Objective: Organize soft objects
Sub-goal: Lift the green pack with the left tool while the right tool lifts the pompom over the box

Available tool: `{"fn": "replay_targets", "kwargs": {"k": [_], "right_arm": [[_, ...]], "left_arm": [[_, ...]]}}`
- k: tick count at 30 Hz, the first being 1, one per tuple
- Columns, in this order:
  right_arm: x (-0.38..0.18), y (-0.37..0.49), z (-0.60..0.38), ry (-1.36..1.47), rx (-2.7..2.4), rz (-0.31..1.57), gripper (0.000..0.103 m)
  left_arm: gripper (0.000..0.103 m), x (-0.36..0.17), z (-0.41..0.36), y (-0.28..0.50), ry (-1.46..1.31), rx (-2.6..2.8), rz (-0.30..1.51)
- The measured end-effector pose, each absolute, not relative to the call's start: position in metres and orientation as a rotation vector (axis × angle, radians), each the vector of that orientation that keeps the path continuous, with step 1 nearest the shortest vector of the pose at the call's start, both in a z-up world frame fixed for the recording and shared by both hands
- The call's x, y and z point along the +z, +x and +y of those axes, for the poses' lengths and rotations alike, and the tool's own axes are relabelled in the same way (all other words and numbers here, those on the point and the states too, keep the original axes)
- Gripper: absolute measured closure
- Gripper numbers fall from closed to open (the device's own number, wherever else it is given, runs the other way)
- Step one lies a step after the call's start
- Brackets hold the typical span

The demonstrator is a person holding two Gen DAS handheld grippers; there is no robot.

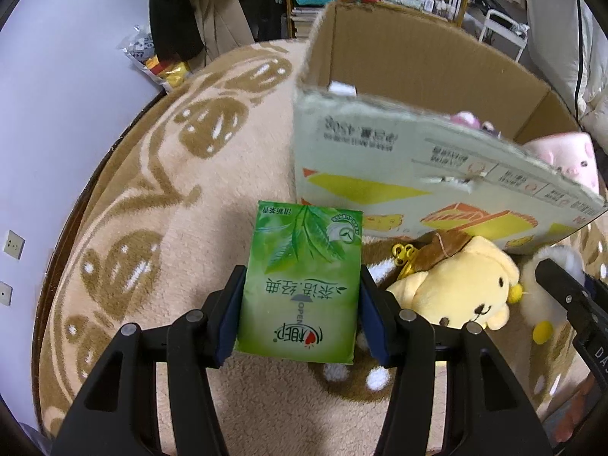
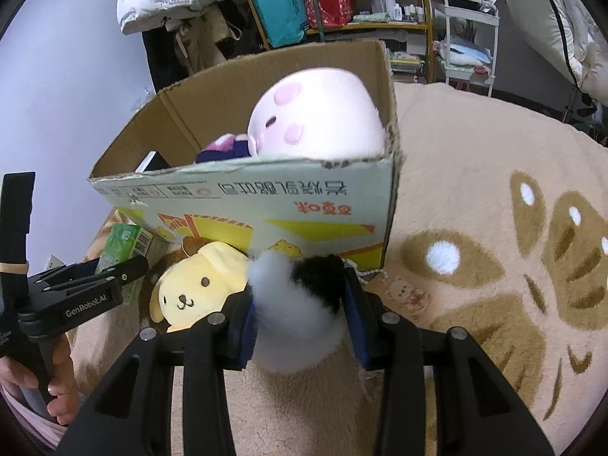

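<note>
The left gripper point(image 1: 302, 300) grips a green tissue pack point(image 1: 304, 285) between its fingers, above the blanket point(image 1: 228, 174) near the box point(image 1: 418, 182). The right gripper point(image 2: 300, 311) clamps a fluffy toy point(image 2: 300, 304) (white and black) beside a yellow plush point(image 2: 197, 288). A pink pig point(image 2: 319, 117) lies inside the box.

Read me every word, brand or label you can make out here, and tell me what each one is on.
"OPEN": green tissue pack, held in the left gripper.
Chinese characters and a red logo, seen upside down: same pack.
"GenRobot.AI": left gripper's body, in the right wrist view.
Large Chinese characters, upside down: cardboard box.
Fine print and icons along the box rim: too small to read.
None: white and black plush in the right gripper.
</note>
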State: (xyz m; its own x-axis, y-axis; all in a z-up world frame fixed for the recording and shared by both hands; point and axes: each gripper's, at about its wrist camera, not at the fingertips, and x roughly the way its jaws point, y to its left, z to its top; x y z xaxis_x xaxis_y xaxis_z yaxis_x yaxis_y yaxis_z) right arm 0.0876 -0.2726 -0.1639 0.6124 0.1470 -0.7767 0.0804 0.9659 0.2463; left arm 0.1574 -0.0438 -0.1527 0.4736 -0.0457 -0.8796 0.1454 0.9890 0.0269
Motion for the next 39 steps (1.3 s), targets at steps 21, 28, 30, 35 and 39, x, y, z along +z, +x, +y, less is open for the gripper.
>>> {"fn": "replay_targets", "kwargs": {"k": [21,28,30,35,39], "right_arm": [[-0.082,0.042,-0.270,0.268,0.071,0.674,0.061],[-0.057,0.038,-0.271,0.260,0.092,0.600,0.061],[-0.049,0.040,-0.273,0.257,0.103,0.580,0.061],[-0.035,0.050,-0.274,0.236,0.122,0.545,0.061],[-0.027,0.063,-0.275,0.216,0.137,0.525,0.061]], "left_arm": [[0.049,-0.057,-0.052,0.104,0.157,-0.142,0.734],[0.049,-0.020,-0.053,0.092,0.154,-0.170,0.630],[0.049,-0.013,-0.054,0.092,0.158,-0.181,0.612],[0.049,-0.003,-0.066,0.103,0.182,-0.193,0.574],[0.049,-0.002,-0.073,0.119,0.186,-0.200,0.567]]}}
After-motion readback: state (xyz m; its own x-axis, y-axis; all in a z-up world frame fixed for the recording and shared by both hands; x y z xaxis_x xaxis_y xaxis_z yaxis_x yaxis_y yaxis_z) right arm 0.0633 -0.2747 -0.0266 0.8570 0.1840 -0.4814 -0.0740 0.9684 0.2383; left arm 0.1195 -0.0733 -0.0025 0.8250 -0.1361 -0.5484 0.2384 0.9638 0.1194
